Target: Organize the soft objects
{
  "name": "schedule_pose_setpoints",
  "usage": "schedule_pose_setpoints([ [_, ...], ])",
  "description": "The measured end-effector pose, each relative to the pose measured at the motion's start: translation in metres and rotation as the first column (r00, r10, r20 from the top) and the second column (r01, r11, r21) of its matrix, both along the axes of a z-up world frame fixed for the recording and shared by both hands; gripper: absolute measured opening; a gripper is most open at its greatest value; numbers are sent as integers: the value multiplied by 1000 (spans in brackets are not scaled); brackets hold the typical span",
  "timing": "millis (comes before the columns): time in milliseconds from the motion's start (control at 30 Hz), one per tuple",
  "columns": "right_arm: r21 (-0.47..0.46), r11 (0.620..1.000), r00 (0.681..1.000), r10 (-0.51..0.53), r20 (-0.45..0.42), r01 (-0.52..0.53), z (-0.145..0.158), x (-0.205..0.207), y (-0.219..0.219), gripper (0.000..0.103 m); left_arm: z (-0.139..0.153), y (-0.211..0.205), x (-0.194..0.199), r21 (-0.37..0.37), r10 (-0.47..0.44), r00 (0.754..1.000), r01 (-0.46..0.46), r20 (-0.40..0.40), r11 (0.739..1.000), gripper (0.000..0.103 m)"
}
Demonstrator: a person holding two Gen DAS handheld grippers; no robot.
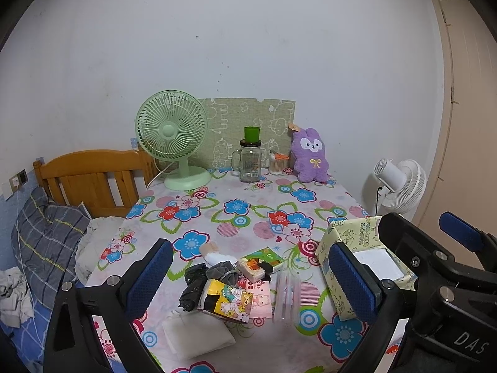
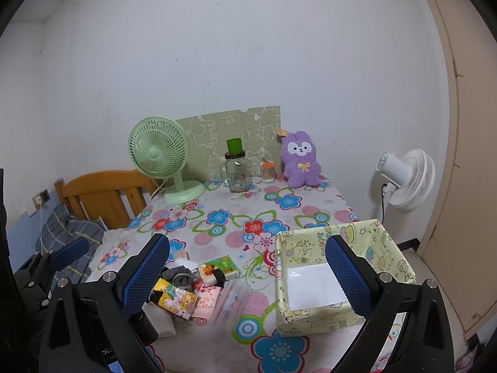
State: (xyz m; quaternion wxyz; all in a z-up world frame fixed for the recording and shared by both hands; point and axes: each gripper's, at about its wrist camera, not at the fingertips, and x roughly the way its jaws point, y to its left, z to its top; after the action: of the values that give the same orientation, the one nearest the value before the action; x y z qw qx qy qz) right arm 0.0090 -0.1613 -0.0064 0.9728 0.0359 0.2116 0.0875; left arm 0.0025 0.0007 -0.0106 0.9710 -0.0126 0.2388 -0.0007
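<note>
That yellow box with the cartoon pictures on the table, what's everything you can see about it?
The box is open-topped and rectangular, wrapped in pale yellow-green paper printed with cartoon animals and stars; one side reads "Happy Birthday". The wrapping looks slightly crumpled at the rim. Inside only a white bottom shows, nothing else visible. It sits upright on the floral tablecloth near the table's right front corner, apart from the pile of small items on its left. Neither claw touches it.
</note>
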Motion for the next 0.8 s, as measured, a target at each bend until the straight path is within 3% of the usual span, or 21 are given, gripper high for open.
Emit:
schedule_pose_setpoints([
  [800,-12,1000,1000,13,-15,-13,-2,-1,1,103,0,-1,0,10,4,1000,-4,-3,1000,101],
])
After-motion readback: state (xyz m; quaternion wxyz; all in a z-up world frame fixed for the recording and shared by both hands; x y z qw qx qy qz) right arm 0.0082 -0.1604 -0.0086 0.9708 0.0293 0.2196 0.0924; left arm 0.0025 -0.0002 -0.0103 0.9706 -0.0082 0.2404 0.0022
